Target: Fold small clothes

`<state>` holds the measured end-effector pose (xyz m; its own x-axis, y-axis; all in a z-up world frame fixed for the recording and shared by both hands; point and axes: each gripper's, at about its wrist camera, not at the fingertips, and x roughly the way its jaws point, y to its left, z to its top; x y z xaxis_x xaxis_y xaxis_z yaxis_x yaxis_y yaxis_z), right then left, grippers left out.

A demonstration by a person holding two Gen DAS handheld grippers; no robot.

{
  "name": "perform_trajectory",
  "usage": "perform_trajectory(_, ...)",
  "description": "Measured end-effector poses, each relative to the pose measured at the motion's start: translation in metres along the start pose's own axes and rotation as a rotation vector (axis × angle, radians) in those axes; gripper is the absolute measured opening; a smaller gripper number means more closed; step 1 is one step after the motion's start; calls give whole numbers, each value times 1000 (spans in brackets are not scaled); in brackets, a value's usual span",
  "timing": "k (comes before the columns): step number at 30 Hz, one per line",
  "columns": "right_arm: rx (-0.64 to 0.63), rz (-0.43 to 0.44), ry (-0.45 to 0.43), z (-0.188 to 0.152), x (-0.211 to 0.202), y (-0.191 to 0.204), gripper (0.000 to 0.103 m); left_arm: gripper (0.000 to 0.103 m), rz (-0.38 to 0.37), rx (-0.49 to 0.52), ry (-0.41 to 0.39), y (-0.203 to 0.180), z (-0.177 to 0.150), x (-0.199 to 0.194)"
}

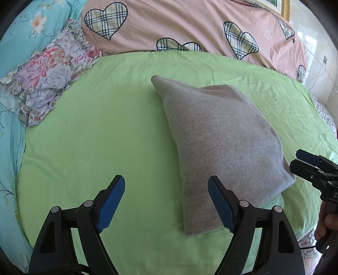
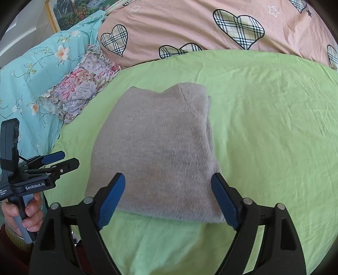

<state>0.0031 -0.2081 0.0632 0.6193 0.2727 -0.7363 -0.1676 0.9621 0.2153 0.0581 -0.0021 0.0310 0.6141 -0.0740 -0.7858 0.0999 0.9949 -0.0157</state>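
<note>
While both fingers spread, empty, folded grey garment (image 2: pixel 156 152) lies ahead of right gripper (image 2: pixel 168 200).

A green sheet (image 2: pixel 264 131) covers the bed in the near and middle ground. At its far left edge lies a crumpled floral cloth (image 1: pixel 48 69) on a turquoise flowered cover (image 2: pixel 27 72), and a pink quilt with plaid hearts (image 1: pixel 179 23) runs along the far side, with a gold-framed picture (image 2: pixel 63 14) beyond it at far left
</note>
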Motion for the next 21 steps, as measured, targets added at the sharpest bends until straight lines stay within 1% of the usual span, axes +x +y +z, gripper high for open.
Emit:
perform_trajectory(6,-4,5,25,6,8,3,89,82,3,13,29,-9,-3,3)
perform_trajectory(9,-6,13,31,0,9,6,90,82,23,28,15,-15,-11,0)
perform_trajectory(14,3,15,42,-9,13,7,93,83,50,81,11,-29,-21,0)
perform_trajectory(21,1,12,30,-5,18,6,94,85,71,94,9,-32,-18,4)
